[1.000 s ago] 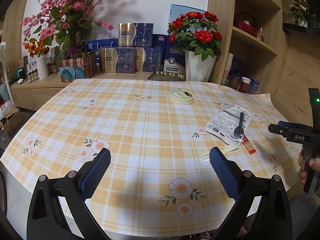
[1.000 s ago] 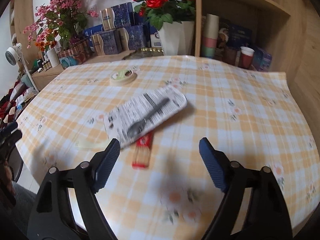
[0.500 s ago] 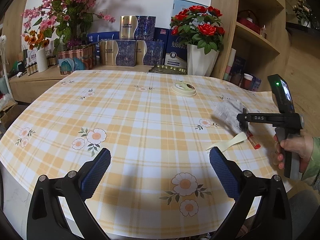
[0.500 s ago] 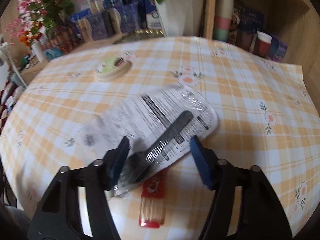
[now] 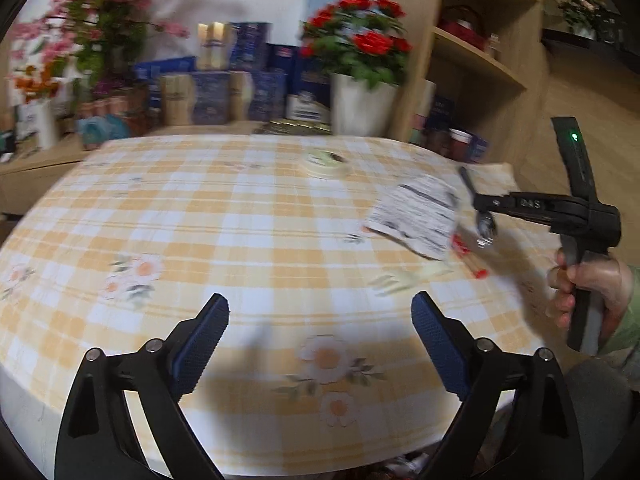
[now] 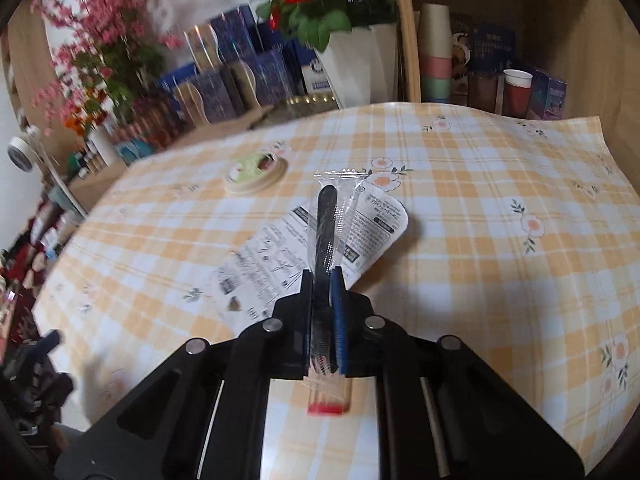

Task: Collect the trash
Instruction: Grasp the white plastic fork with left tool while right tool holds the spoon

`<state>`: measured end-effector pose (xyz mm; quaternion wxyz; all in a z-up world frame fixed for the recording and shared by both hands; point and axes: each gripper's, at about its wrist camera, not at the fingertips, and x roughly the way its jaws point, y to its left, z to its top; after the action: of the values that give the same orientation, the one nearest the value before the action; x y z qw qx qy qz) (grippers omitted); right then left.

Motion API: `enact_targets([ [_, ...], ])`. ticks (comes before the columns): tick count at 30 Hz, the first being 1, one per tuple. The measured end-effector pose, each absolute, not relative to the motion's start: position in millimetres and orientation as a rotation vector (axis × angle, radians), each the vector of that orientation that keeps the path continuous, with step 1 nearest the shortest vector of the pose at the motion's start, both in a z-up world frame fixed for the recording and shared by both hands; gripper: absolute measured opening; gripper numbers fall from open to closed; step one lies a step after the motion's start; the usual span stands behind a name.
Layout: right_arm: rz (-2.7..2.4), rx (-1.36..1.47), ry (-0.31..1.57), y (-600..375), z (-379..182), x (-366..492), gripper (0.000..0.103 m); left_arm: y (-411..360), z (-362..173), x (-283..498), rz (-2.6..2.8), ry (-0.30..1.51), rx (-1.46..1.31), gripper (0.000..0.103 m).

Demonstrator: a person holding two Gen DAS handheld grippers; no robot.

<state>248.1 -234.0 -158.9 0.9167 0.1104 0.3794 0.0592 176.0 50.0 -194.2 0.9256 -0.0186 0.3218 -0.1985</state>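
Observation:
My right gripper (image 6: 322,276) has its jaws closing, and the pads press on a black plastic fork in a clear wrapper (image 6: 327,216). The fork sticks out ahead of the fingers, above a white printed wrapper (image 6: 272,256) lying on the checked table (image 6: 480,240). A red-tipped packet (image 6: 328,398) lies under the fingers. The left wrist view shows that gripper (image 5: 478,204) at the right, with the fork (image 5: 486,224) hanging from it beside the printed wrapper (image 5: 416,216). My left gripper (image 5: 320,320) hovers over the table's near edge, jaws wide and closing slightly, nothing between them.
A round pale lid (image 5: 326,160) sits further back on the table, and a pale strip (image 5: 404,280) lies near the red-tipped packet (image 5: 468,256). Boxes, flower pots and a white vase (image 5: 360,104) line the sideboard behind. Wooden shelves with cups (image 6: 516,88) stand at the right.
The right gripper has moved onto the printed wrapper and shut on the wrapped fork, which now points along its fingers. The left gripper has dipped lower and its jaws have narrowed a little.

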Motion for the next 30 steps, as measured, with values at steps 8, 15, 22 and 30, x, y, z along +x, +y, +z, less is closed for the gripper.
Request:
enact_targets([
  [8, 0.135, 0.314, 0.780, -252.0, -161.5, 196.1, 0.013, -11.2, -196.0, 206.7, -0.655, 0.740, 0.082, 0.072],
  [15, 0.115, 0.359, 0.785, -267.7, -165.9, 177.7, 0.013, -44.4, -220.2, 237.6, -0.735, 0.833, 0.286, 0.056],
  [22, 0.104, 0.391, 0.784, -276.6, -170.5, 173.2, 0.013, -48.3, -230.8, 249.5, -0.761, 0.861, 0.353, 0.044],
  [30, 0.119, 0.384, 0.785, -272.2, -171.0, 173.3, 0.013, -41.9, -227.7, 252.2, -0.783, 0.884, 0.315, 0.021],
])
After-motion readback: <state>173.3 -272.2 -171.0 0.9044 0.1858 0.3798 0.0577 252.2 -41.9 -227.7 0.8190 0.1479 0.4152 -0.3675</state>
